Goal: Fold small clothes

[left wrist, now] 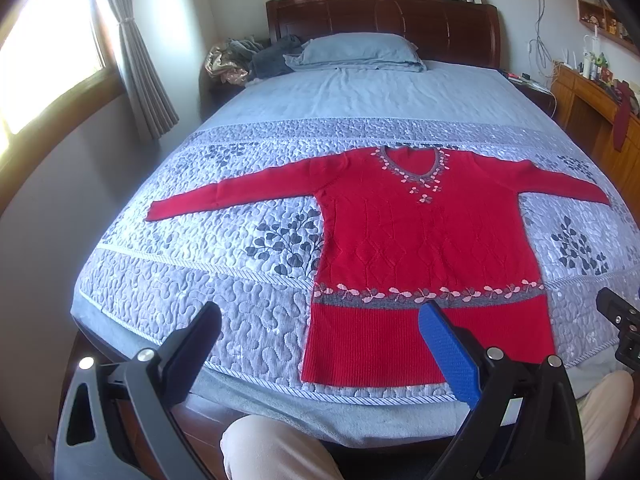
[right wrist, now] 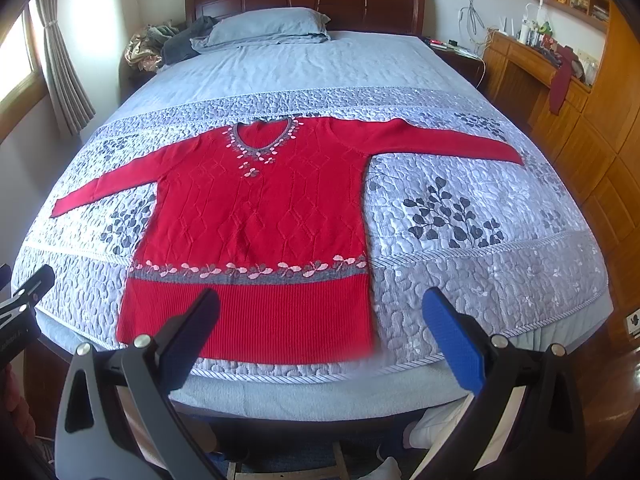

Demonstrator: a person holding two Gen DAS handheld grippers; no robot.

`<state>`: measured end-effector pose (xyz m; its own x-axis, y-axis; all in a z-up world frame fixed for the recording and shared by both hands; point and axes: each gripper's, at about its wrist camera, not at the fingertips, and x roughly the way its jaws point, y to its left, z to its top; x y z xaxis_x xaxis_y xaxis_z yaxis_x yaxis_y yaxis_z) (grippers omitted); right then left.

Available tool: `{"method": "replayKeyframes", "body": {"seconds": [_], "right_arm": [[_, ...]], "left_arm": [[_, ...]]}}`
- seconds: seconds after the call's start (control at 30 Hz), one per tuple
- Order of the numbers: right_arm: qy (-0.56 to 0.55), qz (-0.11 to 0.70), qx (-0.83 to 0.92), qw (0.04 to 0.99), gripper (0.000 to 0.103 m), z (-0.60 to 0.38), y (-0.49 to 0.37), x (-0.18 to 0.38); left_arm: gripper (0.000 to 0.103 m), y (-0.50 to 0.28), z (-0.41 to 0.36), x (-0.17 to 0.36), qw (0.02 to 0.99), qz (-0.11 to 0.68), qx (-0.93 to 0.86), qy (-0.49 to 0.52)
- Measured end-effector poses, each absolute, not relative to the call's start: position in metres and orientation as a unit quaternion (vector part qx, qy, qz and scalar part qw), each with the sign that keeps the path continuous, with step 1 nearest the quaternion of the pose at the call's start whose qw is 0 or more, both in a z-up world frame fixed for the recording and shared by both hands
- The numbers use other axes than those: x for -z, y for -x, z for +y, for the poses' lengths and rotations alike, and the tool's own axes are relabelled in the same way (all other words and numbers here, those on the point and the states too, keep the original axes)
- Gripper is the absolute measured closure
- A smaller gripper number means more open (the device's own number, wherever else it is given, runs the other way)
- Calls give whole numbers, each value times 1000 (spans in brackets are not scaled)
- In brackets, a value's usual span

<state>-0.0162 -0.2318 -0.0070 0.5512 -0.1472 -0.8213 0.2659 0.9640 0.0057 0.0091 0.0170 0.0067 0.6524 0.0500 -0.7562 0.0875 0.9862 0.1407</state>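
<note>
Soft, light red sweater (left wrist: 424, 240) flat on the bed (right wrist: 460, 248), likely limp when lifted, best pinched at hem corners; left claw (left wrist: 320, 336) and right claw (right wrist: 322, 320) both wide, holding nothing.

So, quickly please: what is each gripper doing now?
Left gripper: jaws open, holding nothing.
Right gripper: jaws open, holding nothing.

One red sweater (left wrist: 424, 248) lay spread on one quilted bed (left wrist: 224, 280), its two sleeves pointing to nine and three o'clock. One blue pillow (left wrist: 356, 50) sat at twelve o'clock. Two grippers were there, left gripper (left wrist: 320, 320) and right gripper (right wrist: 320, 308).
</note>
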Motion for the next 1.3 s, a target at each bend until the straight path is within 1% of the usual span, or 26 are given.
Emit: {"method": "replayKeyframes", "body": {"seconds": [1.3], "right_arm": [[-71,470,118,872,3,-241,6,16]], "left_arm": [[4,-17,15,-5,904,418,9,-92]]}}
